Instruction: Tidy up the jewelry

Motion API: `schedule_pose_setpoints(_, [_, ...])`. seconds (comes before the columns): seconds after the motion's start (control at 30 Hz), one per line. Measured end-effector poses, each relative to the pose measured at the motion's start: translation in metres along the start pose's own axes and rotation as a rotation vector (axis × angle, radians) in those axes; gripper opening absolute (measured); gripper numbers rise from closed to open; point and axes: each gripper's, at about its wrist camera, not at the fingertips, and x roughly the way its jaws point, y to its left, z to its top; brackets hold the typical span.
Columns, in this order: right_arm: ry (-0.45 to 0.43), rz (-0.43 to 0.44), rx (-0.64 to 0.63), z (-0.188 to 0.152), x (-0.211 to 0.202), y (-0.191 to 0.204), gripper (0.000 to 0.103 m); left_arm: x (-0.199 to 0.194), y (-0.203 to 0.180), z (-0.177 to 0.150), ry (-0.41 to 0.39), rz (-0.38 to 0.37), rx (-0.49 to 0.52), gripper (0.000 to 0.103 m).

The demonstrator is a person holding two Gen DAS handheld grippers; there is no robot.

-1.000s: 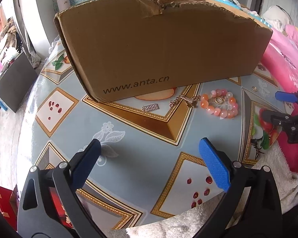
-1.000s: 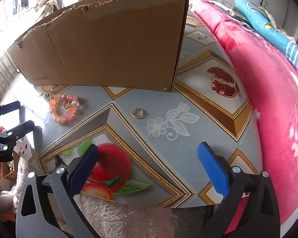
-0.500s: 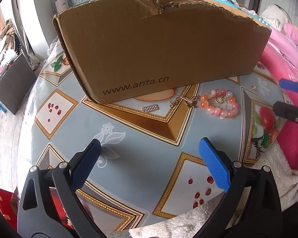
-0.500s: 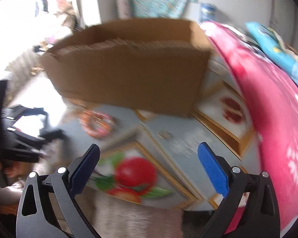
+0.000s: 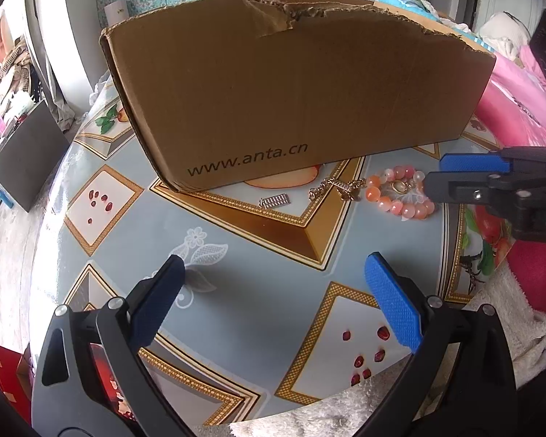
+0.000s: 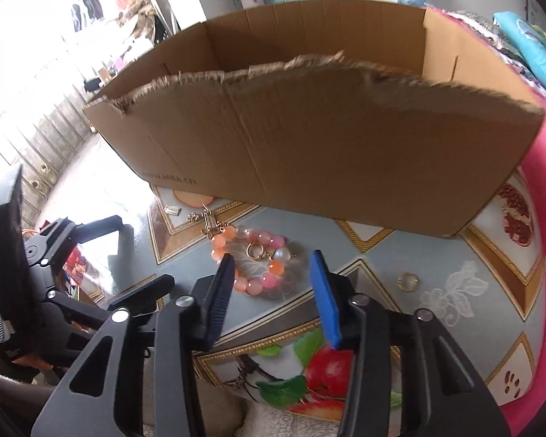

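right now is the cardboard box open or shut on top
Open: the cardboard box has no lid, its torn rim exposes the inside walls; its contents cannot be seen.

Pink-orange bracelet (image 6: 253, 260) (brwn box (image 6: 309, 153))

The right gripper (image 6: 273, 284), jaws just narrowed and empty, hung just before the bead bracelet (image 6: 253, 260); the cardboard box (image 6: 309, 153) stood behind the bracelet.

Each gripper was a black plastic frame with triangular cut-outs and silver screw heads at the pivots: the left gripper (image 5: 273, 302) and the right gripper (image 6: 273, 291) matched. Their fingers (image 5: 393, 306) carried flat pads of textured blue rubber, ribbed black on the back. White letters "DA" showed on the right gripper's black body.
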Motion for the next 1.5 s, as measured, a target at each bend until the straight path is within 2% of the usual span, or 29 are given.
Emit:
schedule_pose_setpoints(0.07, [0.026,-0.007,0.005,0.003,0.006,0.000,0.035,0.000,0.000,0.000,-0.004,-0.002,0.003,0.096])
schedule_pose_setpoints(0.17, [0.049,-0.002,0.028,0.006,0.011,0.001,0.010,-0.001,-0.001,-0.001,-0.005,-0.003,0.005,0.096])
schedule_pose_setpoints(0.23, [0.049,0.017,0.060,0.011,0.012,-0.001,0.010,-0.001,0.000,0.000,-0.006,-0.003,0.005,0.096])
schedule_pose_setpoints(0.57, [-0.064,0.154,0.113,0.038,-0.016,0.004,0.010,-0.001,0.000,-0.001,-0.012,-0.008,0.012,0.096])
schedule_pose_setpoints(0.63, [-0.082,0.158,0.115,0.041,-0.025,0.003,0.010,-0.001,0.000,-0.001,-0.011,-0.008,0.012,0.096])
schedule_pose_setpoints(0.77, [-0.135,0.122,0.138,0.037,-0.060,-0.010,0.010,0.000,0.000,0.000,-0.005,-0.007,0.009,0.096])
schedule_pose_setpoints(0.87, [-0.166,0.043,0.165,0.029,-0.088,-0.034,0.010,0.000,-0.001,0.000,-0.008,-0.006,0.009,0.096])
schedule_pose_setpoints(1.0, [-0.148,-0.064,0.198,0.009,-0.106,-0.069,0.010,0.000,-0.002,-0.001,-0.018,-0.010,0.016,0.096])
schedule_pose_setpoints(1.07, [-0.135,-0.101,0.201,0.006,-0.104,-0.083,0.010,0.000,-0.003,-0.001,-0.021,-0.010,0.016,0.096])
schedule_pose_setpoints(1.3, [-0.125,-0.060,0.309,-0.002,-0.082,-0.130,0.010,-0.001,-0.008,-0.001,-0.019,0.011,-0.014,0.096])
schedule_pose_setpoints(1.5, [-0.072,-0.097,0.358,-0.016,-0.054,-0.154,0.010,0.000,-0.012,0.001,-0.014,0.014,-0.016,0.096])
